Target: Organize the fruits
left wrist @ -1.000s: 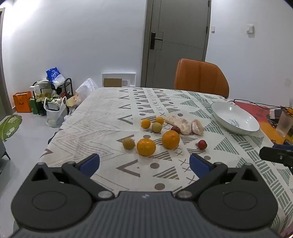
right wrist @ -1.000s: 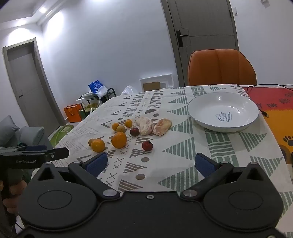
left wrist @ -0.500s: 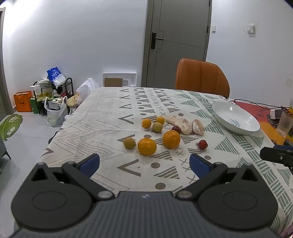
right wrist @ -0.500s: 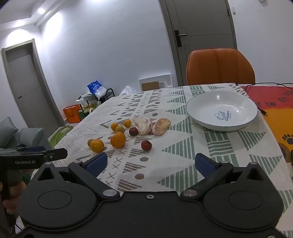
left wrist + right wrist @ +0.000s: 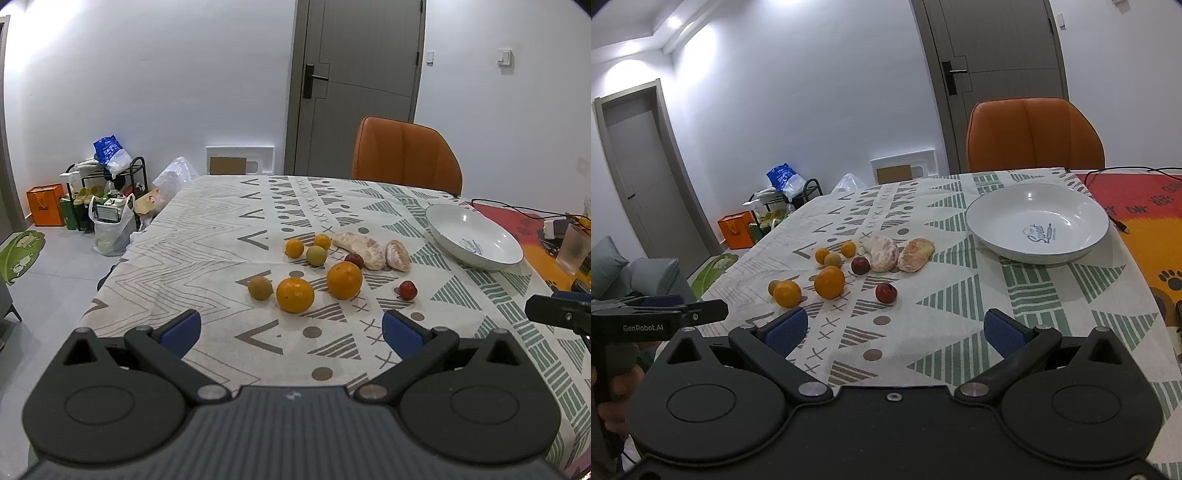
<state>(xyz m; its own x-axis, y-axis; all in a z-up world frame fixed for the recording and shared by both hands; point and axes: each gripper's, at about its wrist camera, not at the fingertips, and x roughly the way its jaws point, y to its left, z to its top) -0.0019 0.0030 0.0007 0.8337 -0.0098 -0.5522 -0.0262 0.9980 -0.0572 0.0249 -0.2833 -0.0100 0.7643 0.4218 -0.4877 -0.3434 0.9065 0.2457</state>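
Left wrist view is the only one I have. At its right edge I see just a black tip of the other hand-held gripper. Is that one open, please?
Observer: Yes. The right hand-held gripper is open, and nothing sits between its blue pads.
Operator: Thank you. What is printed inside the white plate? For me it is too small to read.
Observer: The white plate carries the word "Sweet" in dark blue script.
Operator: Which fruit lies straight ahead of that gripper?
Observer: The small red fruit, about midway between its two fingers and alone on the cloth.
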